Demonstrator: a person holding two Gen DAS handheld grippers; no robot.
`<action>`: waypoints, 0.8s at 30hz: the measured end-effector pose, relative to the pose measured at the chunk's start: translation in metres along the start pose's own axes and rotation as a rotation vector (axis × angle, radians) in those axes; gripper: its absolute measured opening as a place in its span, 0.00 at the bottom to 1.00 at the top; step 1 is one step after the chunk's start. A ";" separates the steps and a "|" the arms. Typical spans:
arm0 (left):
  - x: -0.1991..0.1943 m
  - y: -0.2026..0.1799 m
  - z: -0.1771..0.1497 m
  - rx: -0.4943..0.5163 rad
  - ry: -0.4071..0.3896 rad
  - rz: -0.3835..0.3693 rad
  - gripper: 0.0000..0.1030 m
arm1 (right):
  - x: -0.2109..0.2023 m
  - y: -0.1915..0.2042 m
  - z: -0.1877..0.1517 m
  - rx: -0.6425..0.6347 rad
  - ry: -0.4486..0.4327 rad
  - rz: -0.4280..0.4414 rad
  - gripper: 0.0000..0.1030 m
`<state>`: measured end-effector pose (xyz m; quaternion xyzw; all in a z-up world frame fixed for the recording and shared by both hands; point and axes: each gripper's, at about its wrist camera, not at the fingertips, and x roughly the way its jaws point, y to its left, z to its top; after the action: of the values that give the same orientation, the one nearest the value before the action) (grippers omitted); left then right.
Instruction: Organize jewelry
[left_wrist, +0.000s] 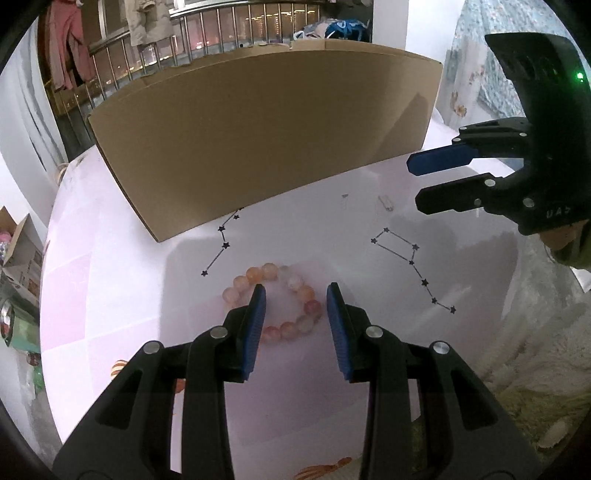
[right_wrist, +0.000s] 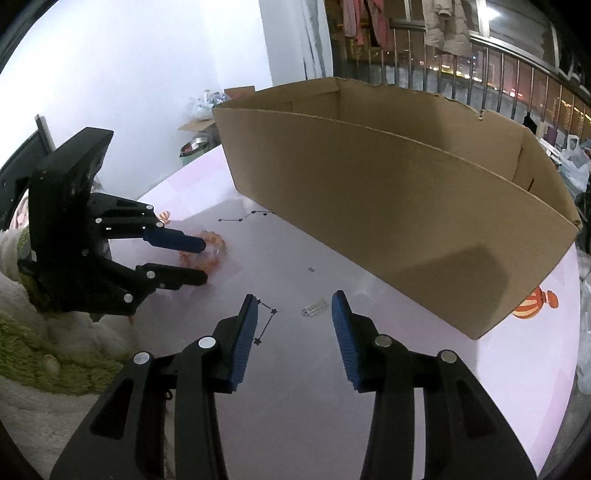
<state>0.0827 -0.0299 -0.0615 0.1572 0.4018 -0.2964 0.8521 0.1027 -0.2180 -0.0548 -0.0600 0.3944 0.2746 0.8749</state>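
The open brown cardboard box (right_wrist: 388, 192) stands at the back of the pale pink table (left_wrist: 122, 295). In front of it lies the pink-orange beaded bracelet (left_wrist: 291, 326), with the left gripper (left_wrist: 295, 291) partly open and empty, one pad over the ring's middle, one just outside. The right gripper (right_wrist: 291, 299), also partly open and empty, hangs just short of the small silver clasp-like piece (right_wrist: 314, 307). Best to lower each straight, straddle squarely, close gently
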 end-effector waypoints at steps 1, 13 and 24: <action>0.000 0.000 0.000 -0.001 -0.001 0.003 0.30 | 0.001 0.001 -0.001 -0.001 0.001 0.000 0.40; 0.008 0.000 0.010 -0.008 -0.005 -0.003 0.10 | 0.014 0.003 0.000 -0.054 0.031 -0.005 0.40; 0.013 -0.001 0.015 -0.008 -0.010 0.002 0.08 | 0.024 -0.003 0.002 -0.116 0.069 0.016 0.31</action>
<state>0.0972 -0.0428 -0.0622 0.1527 0.3986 -0.2946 0.8550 0.1183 -0.2101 -0.0711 -0.1168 0.4083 0.3018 0.8536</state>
